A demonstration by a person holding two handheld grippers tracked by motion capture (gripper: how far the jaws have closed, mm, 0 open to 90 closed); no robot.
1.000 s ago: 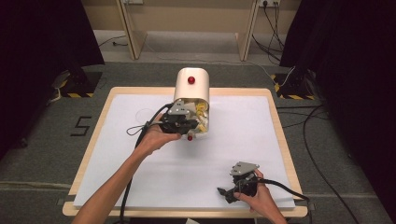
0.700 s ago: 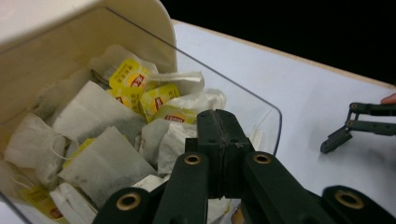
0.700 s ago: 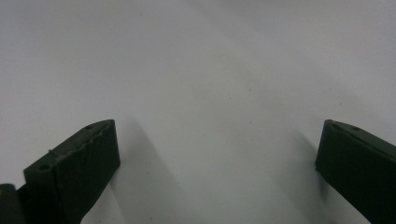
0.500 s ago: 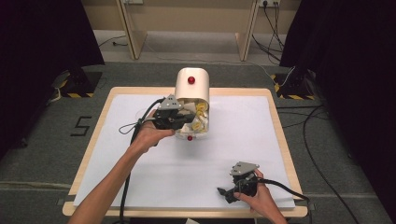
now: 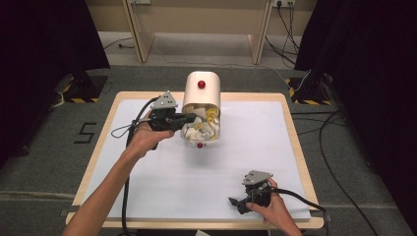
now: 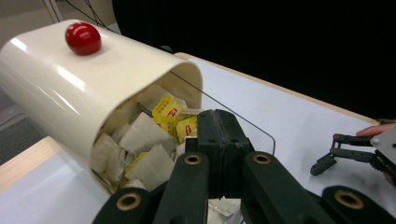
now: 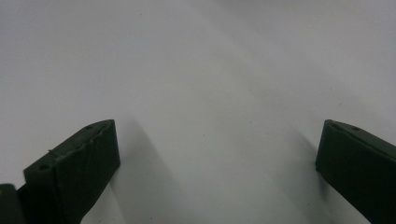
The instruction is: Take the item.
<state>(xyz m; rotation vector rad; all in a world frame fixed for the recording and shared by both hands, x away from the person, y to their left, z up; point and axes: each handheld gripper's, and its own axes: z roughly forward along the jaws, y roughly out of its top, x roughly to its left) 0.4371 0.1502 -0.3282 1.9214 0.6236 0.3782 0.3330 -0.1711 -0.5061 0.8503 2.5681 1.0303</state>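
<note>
The left tool [image 5: 194, 117] has its jaws pressed together. In the left gripper view the left tool [image 6: 219, 122] shows no gap between the black pads. A thin dark thread arcs past the tips there, and I cannot tell whether it or a bag's tag is pinched. Seen from above, this tool lies roughly level and points right, coming in from the left side of the table [image 5: 255, 142]. Its tips sit just at the open mouth of the cream canister [image 5: 201, 93]. The canister lies on its side with its long axis running far to near, and its red knob [image 5: 201, 84] faces up. The mouth faces the near edge, so the tool crosses the opening sideways rather than along the canister's length. The tea bags [image 5: 202, 129] are heaped in that mouth, just right of and below the tips, some white and some in yellow wrappers. The left gripper view shows the tea bags [image 6: 140, 140] packed against the canister [image 6: 60, 88] wall, touching or nearly touching the jaws. Any bag would likely have to come out toward the near side, along the canister's axis. The right tool [image 5: 235, 201] rests well apart at the near right of the table with its jaws spread wide. In the right gripper view, the right tool [image 7: 217, 154] has bare white surface between its jaws, so the left hand is plainly the nearer one.
</note>
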